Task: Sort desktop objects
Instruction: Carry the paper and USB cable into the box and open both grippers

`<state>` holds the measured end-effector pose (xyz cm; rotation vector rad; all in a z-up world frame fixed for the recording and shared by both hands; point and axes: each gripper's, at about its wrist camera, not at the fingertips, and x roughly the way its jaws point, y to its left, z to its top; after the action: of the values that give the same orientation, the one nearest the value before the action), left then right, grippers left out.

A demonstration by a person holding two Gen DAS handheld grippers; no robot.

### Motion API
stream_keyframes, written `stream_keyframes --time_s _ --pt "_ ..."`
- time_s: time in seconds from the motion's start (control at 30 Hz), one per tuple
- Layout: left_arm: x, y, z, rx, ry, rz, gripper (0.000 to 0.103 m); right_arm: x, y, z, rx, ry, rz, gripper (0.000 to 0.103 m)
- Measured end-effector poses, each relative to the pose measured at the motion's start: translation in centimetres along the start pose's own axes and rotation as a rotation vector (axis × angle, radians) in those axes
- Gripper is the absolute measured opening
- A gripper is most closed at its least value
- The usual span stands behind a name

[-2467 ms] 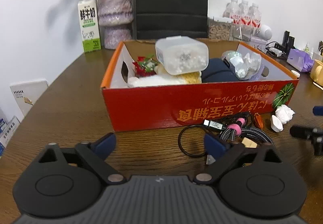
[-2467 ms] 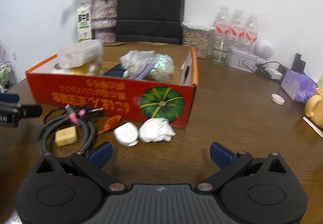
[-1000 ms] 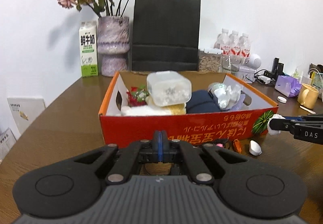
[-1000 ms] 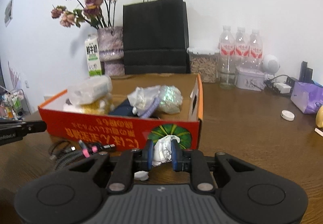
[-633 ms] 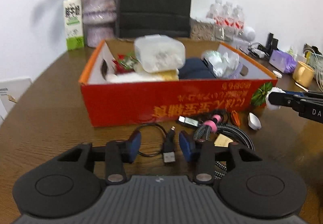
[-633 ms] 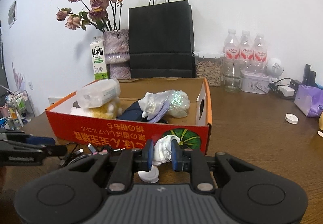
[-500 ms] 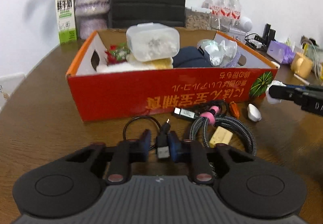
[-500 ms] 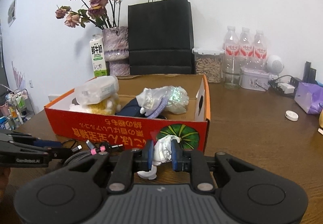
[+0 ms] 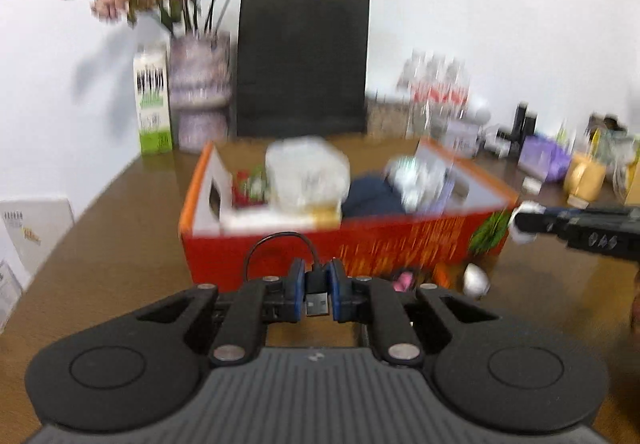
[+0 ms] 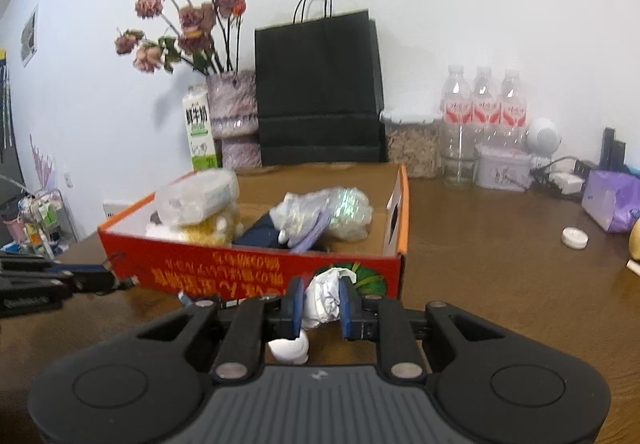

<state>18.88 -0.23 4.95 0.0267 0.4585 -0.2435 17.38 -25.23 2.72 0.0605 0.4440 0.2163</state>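
Two grippers are working at once. My left gripper point(image 9: 316, 286) is pinching the black USB plug of a thin black cable point(image 9: 318, 294) at lower centre of the blurred left view; the cable is looping up in front of the red cardboard box point(image 9: 360, 248). My right gripper point(image 10: 320, 304) is squeezing a crumpled white paper ball point(image 10: 326, 298) at lower centre of the right view, just in front of the box. I am seeing a small white rounded object point(image 10: 289, 350) lying on the brown wooden table point(image 10: 500, 276) right below the ball.
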Motion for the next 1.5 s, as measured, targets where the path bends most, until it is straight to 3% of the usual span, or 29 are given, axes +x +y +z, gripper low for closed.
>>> stream_keyframes --time_s 0.17,0.33,0.47,0.7,0.87,1.0,1.3,1.5 --pt "-1.6 -0.5 3.7 0.015 -0.129 -0.009 0.013 -0.7 -0.2 2.2 0.012 -0.067 -0.005 0.017" --pt "0.1 0.1 6.8 0.001 -0.189 0.009 0.013 -0.2 0.0 4.8 0.001 -0.116 -0.024 0.017" --pt "3.3 1.7 7.7 -0.036 -0.157 0.028 0.013 1.7 0.5 6.8 -0.008 -0.124 -0.039 0.017" --pt "9.1 3.8 5.9 -0.1 -0.01 0.04 0.013 7.0 0.7 7.6 -0.004 -0.065 -0.052 0.017" --pt "11.2 3.3 6.6 -0.092 -0.04 0.047 0.013 10.4 -0.5 6.0 0.02 -0.001 -0.044 0.017" --pt "11.5 2.9 6.3 -0.053 -0.067 0.078 0.013 11.6 -1.4 5.2 0.034 0.021 -0.053 0.017" --pt "10.3 4.3 6.5 -0.092 -0.05 0.135 0.013 11.1 -1.0 4.9 0.014 0.002 -0.061 0.017" --pt "10.9 5.0 6.2 -0.114 -0.001 0.109 0.013 10.6 -0.5 4.9 0.005 -0.006 -0.078 0.017"
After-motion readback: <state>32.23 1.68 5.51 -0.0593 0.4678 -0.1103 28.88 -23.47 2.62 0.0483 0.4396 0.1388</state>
